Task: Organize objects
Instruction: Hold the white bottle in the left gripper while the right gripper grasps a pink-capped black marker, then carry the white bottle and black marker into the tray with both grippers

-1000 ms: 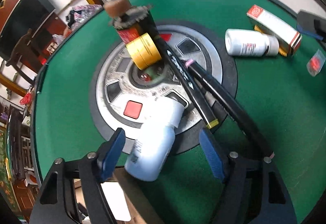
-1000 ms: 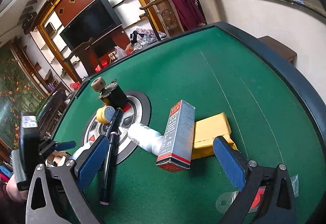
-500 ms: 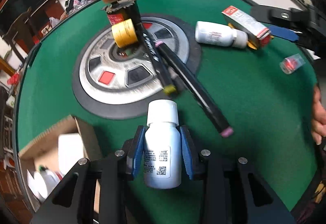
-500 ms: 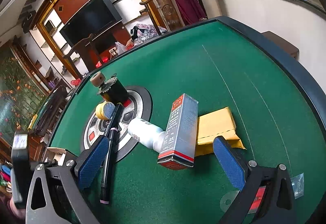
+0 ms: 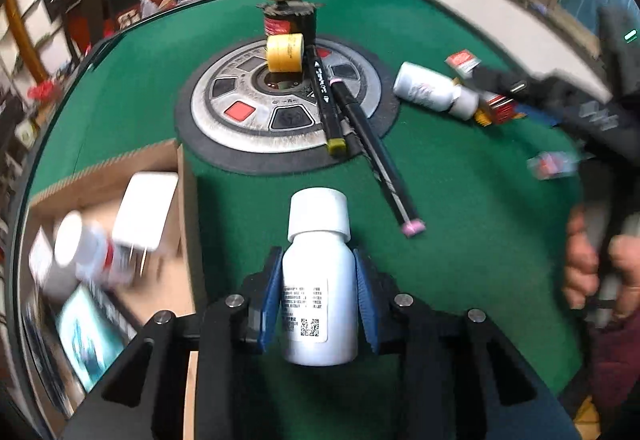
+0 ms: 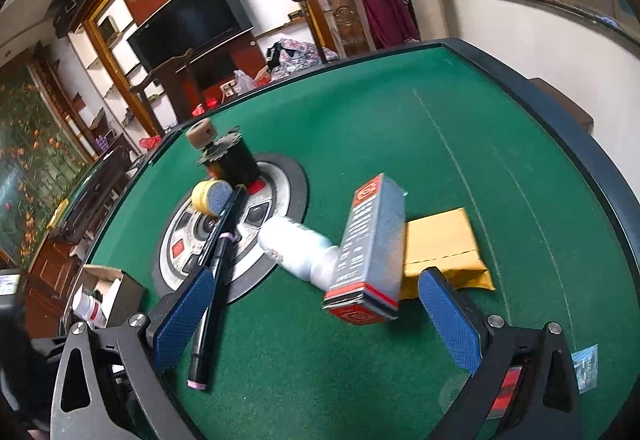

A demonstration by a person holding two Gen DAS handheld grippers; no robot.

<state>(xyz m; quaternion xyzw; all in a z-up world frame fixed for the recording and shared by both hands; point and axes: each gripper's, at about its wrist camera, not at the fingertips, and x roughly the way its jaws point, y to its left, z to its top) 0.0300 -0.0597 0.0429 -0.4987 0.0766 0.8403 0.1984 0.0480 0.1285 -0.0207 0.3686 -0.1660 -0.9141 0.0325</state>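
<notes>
Above the green felt of the table (image 5: 460, 200), just on the near side of the round dial plate (image 5: 256, 120) set in its middle, the left gripper (image 5: 318, 296) pinches a white bottle (image 5: 318, 280) between its 2 blue pads, cap pointing toward the plate. Both pads press flat on the bottle's sides, and its label with a small square code faces up. To the left of the plate sits an open cardboard box (image 5: 176, 176), blurred, with a white charger block (image 5: 146, 212) and another white bottle with a red band (image 5: 86, 256) inside it.

On the plate itself stands a dark can with a cork-coloured knob on top (image 5: 288, 16), and a yellow tape roll (image 5: 285, 52) lies just in front of it. 2 black markers (image 5: 356, 120) lie side by side across the plate's right edge; the longer 1 runs off onto the felt and ends in a pink tip.

Right of the plate, a second white bottle (image 6: 300, 250) lies on its side, touching a grey carton with red ends (image 6: 370, 252), which rests partly on a yellow padded envelope (image 6: 444, 240). The right gripper (image 6: 316, 316) hangs over this group with its jaws spread wide and nothing between the pads. A person's hand (image 5: 600, 272) holds that tool at the right edge of the left wrist view.
</notes>
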